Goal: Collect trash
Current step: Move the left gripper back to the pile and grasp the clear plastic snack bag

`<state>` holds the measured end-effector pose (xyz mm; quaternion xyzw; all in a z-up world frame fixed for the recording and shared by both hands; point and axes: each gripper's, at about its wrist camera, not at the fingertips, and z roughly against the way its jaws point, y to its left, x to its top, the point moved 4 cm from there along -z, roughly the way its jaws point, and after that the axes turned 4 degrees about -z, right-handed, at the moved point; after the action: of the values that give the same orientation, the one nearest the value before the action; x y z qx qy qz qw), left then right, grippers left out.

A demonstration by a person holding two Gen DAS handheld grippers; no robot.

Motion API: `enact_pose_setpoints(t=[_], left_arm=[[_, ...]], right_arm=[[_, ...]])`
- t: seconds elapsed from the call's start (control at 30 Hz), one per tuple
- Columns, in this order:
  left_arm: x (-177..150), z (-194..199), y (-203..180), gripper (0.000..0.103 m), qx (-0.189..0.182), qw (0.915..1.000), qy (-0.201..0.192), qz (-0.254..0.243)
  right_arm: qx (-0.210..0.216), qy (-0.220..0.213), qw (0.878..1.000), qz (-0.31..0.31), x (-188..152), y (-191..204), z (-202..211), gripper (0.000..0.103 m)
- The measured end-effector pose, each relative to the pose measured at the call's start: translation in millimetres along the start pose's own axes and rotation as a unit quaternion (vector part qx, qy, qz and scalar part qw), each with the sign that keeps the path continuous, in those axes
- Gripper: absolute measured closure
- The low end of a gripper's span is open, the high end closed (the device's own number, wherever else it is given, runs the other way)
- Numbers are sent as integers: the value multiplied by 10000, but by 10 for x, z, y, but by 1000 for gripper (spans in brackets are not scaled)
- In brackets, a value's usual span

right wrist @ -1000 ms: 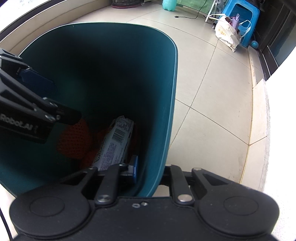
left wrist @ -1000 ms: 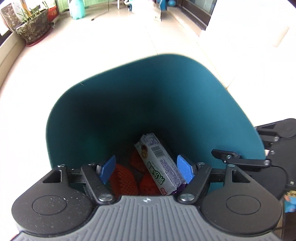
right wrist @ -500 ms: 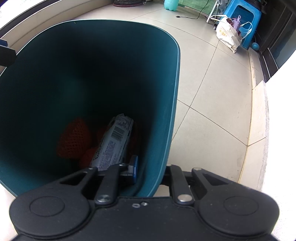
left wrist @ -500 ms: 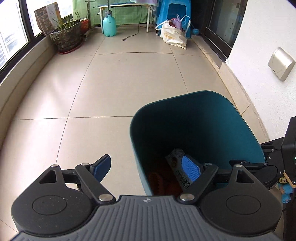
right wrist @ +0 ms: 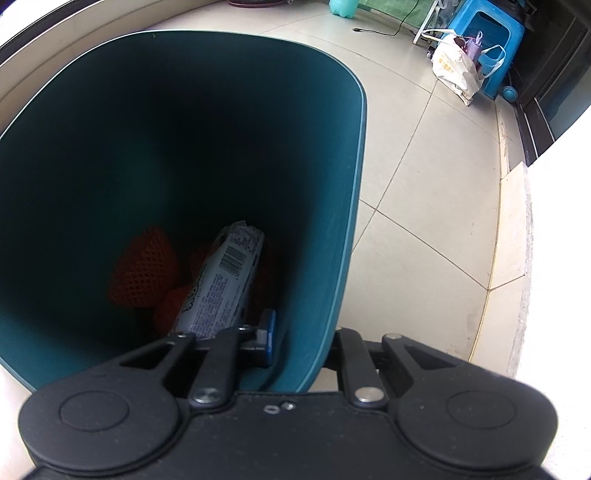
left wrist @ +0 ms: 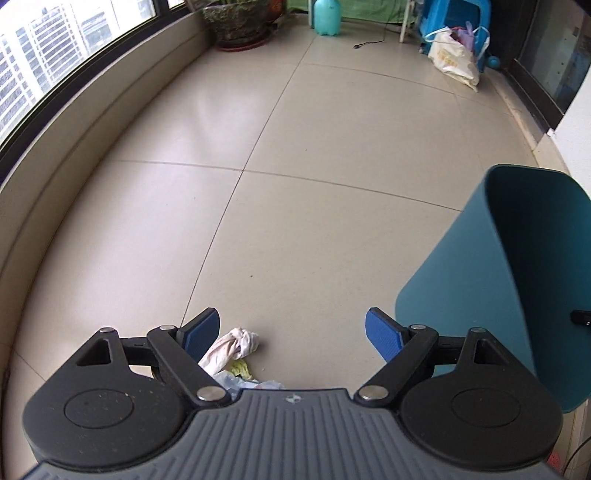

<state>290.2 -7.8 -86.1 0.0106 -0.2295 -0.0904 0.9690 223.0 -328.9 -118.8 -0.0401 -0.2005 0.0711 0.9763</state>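
Left wrist view, left to right: window (left wrist: 55, 62) and low sill along the left edge; potted plant (left wrist: 236, 18) and a teal jug (left wrist: 328, 16) at the far wall. Beige tiled floor (left wrist: 295, 166) fills the middle. Left gripper (left wrist: 291, 334) is released — blue pads (left wrist: 201, 328) spread wide, nothing between them. Just below the left pad, on the floor, lies a crumpled white tissue (left wrist: 232, 345); touching its near side are a yellowish scrap (left wrist: 240, 367) and some clear plastic wrap (left wrist: 236, 384), partly hidden by the gripper body. Further right, the teal trash bin (left wrist: 480, 277) stands just beside the right pad, apart from the floor trash. Far right, a white plastic bag (left wrist: 452, 57) leans against a blue stool (left wrist: 458, 18).

Right wrist view: the bin's dark interior (right wrist: 147, 147) holds orange mesh netting (right wrist: 142, 271) at the bottom left, with a printed snack wrapper (right wrist: 225, 280) lying tilted over it, barcode up. Right gripper (right wrist: 301, 343) is clenched on the bin's rim — one blue pad (right wrist: 269, 338) inside the wall, the other finger outside and hidden behind it. Right of the bin: floor tiles, then the same bag and stool in the far corner.
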Motion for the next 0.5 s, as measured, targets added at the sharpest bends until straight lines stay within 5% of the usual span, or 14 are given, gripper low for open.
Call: enact_pose_setpoints(t=[0.3,0.5], left_arm=[[-219,-632,590,16,-175,9948,556,833],[-638,-1145,816,16,-355,9842,1206,1247]], right_arm=[[-41,51,10000,2,30,26,-20,89],[-84,93,9999,0,26,44,-43,90]])
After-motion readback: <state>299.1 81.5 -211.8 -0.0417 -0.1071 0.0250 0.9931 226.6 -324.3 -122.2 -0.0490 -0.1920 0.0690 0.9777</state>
